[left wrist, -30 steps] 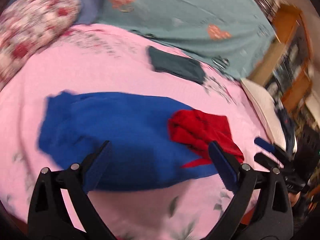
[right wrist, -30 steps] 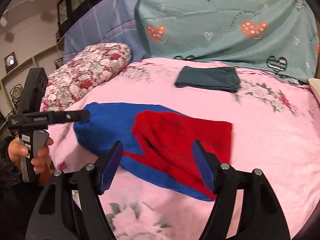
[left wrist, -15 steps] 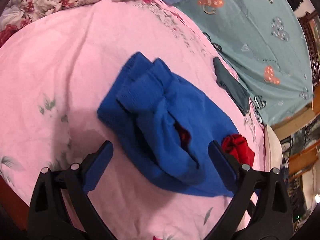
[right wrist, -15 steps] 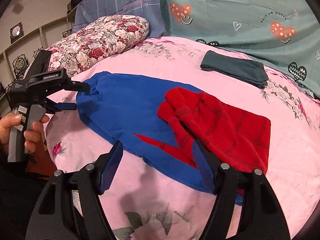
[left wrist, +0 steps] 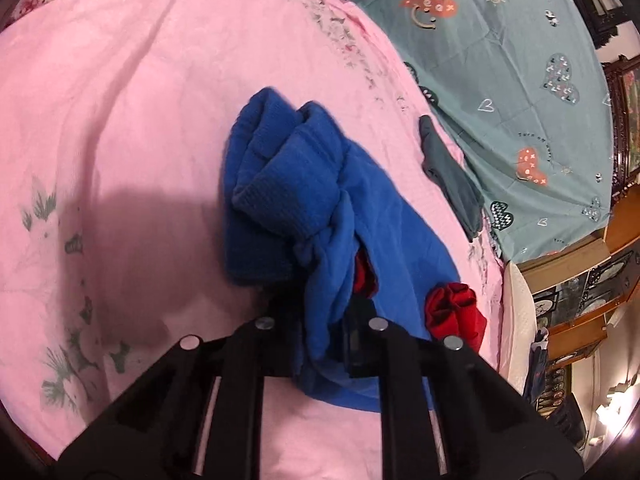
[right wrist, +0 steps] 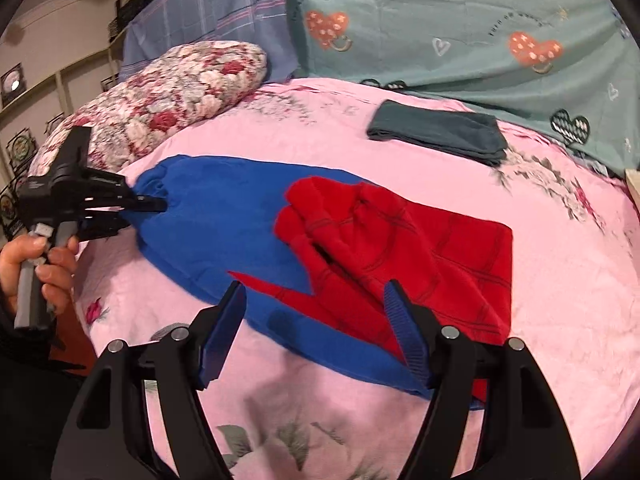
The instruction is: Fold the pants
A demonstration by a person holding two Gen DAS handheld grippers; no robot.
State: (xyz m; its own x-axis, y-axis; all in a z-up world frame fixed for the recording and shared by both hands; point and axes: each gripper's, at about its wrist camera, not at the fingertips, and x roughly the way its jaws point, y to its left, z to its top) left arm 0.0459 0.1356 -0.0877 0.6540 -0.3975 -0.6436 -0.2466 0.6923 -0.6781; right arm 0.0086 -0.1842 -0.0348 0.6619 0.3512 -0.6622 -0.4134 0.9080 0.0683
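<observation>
The blue and red pants [right wrist: 248, 224] lie across the pink bedsheet [right wrist: 560, 280], blue end to the left, red part [right wrist: 404, 240] to the right. My left gripper [left wrist: 320, 320] is shut on the blue end of the pants [left wrist: 320, 208]; it also shows in the right wrist view [right wrist: 156, 204], pinching the bunched blue cloth. My right gripper [right wrist: 316, 320] is open and empty, just above the near edge of the pants where blue meets red.
A folded dark grey garment [right wrist: 440, 132] lies at the back of the bed. A floral pillow [right wrist: 160, 100] sits back left. A teal heart-print cover [right wrist: 460, 28] hangs behind. Wooden furniture [left wrist: 580, 280] stands beside the bed.
My left gripper has moved to the blue end of the pants and closed on it. My right gripper has stayed open, moving slightly nearer the pants' front edge.
</observation>
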